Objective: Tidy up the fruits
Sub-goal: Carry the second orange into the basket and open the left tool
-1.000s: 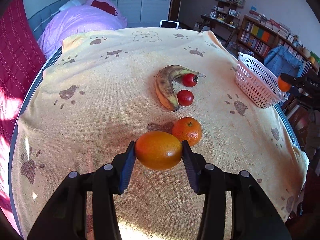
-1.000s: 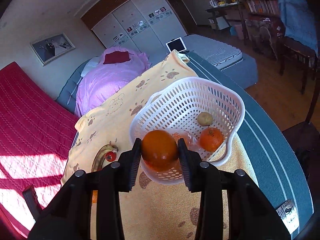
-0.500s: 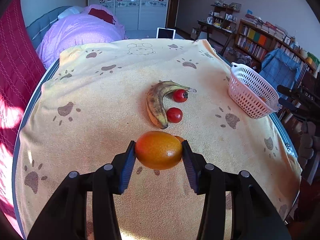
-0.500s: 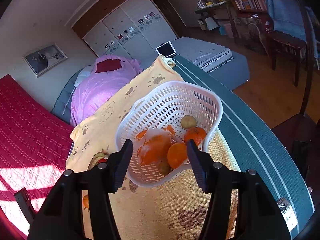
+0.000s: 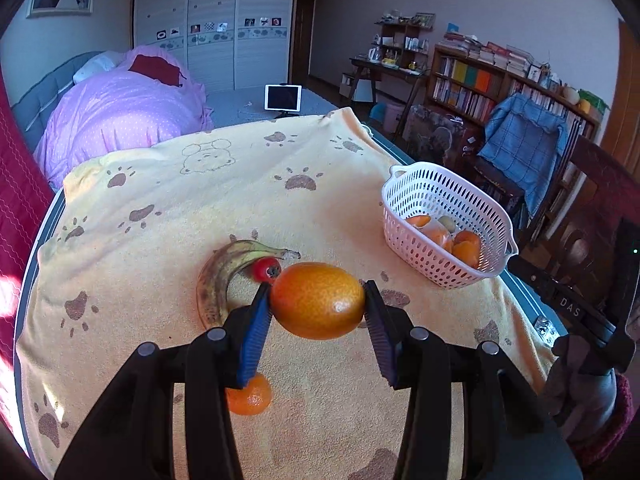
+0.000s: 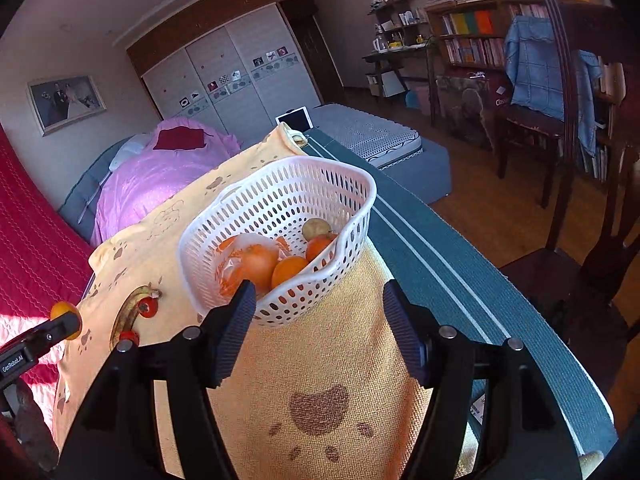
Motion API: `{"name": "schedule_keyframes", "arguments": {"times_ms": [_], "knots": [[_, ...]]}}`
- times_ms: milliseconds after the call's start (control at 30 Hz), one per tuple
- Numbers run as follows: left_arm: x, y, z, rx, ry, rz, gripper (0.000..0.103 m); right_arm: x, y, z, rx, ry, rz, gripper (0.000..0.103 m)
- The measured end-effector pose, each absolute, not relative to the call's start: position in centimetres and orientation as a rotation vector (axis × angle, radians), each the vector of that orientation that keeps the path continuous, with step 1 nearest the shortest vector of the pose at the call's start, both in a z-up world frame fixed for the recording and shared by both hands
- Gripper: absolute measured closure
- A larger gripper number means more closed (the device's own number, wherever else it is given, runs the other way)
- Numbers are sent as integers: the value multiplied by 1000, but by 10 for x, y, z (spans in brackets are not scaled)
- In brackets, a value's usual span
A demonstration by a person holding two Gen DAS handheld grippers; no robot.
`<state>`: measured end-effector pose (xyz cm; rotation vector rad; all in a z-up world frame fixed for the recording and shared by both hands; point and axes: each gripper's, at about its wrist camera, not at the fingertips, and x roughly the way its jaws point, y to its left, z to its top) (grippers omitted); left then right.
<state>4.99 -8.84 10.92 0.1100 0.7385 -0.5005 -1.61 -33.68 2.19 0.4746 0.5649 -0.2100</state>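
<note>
The orange (image 6: 290, 270) the right tongs (image 6: 320, 322) carried a second ago now lies in the white basket (image 6: 352, 184), just beyond their empty, opening jaws. The left tongs (image 5: 318, 310) stay clamped on a big orange (image 5: 318, 306), raised, banana (image 5: 218, 280) beyond, basket off right.

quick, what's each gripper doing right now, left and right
Left gripper: closed on a large oval orange fruit, held above the yellow paw-print towel.
Right gripper: jaws opening, nothing between them, before the white plastic basket.
</note>
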Motion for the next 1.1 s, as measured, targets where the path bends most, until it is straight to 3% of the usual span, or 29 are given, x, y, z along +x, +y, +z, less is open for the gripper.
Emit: {"name": "schedule_keyframes", "arguments": {"times_ms": [600, 867, 900, 967, 1100], "knots": [[114, -231, 112, 180, 730, -624, 57, -21, -345, 3, 550, 567, -190, 35], [135, -256, 95, 186, 786, -630, 56, -21, -346, 3, 551, 568, -183, 35], [136, -257, 95, 180, 787, -627, 55, -20, -347, 3, 551, 569, -183, 35], [137, -255, 97, 163, 781, -617, 35, -20, -346, 3, 549, 569, -183, 35], [136, -248, 102, 140, 765, -616, 31, -18, -347, 4, 546, 570, -182, 35]]}}
